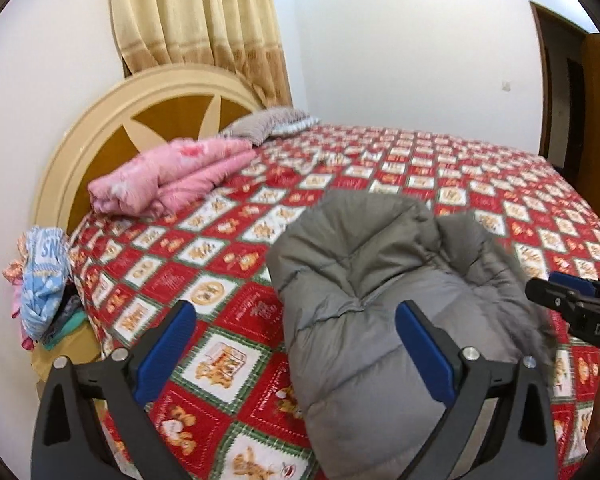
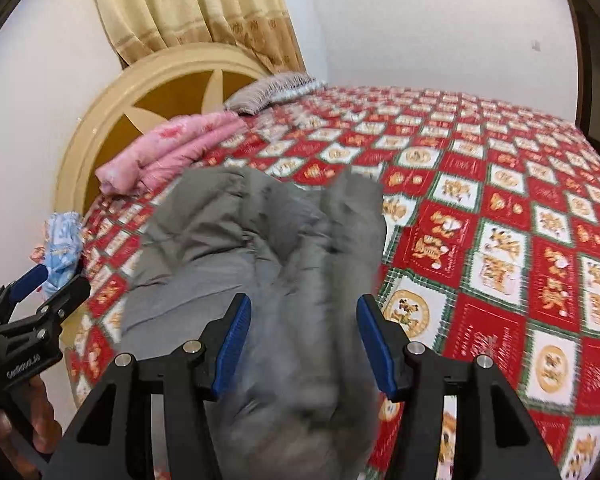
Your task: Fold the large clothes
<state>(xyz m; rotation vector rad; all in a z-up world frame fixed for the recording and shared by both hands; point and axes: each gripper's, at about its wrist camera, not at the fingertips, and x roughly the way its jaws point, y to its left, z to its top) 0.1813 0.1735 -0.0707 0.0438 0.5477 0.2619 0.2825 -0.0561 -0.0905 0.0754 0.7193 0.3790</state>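
From my left wrist camera, I am looking at the gray puffy jacket (image 1: 380,300) lying bunched up on the bed (image 1: 228,240), near the edge closest to me. My left gripper (image 1: 296,344) is standing wide apart and is holding nothing. One blue pad is sitting over the red blanket and the other is sitting over the jacket, but I am not squeezing it. My right gripper (image 1: 572,300) is peeking in from the right side. The jacket is looking thick and springy, so I am thinking it may puff back open by itself now that I am not holding it. Part of it is lying close to the bed edge, so it may slide down off the bed.

From my right wrist camera, the jacket (image 2: 236,248) is looking blurry between the pads of my right gripper (image 2: 304,344). The pads are standing about half apart, and I cannot tell if they are pinching the cloth or only sitting beside it. If a bit of cloth is caught there, I may be dragging the jacket and spoiling the fold. My left gripper (image 2: 48,288) is showing at the left side, near the jacket. A pink blanket (image 2: 168,148) is lying near the headboard (image 2: 100,140), so a hard push may be bumping the jacket into it.
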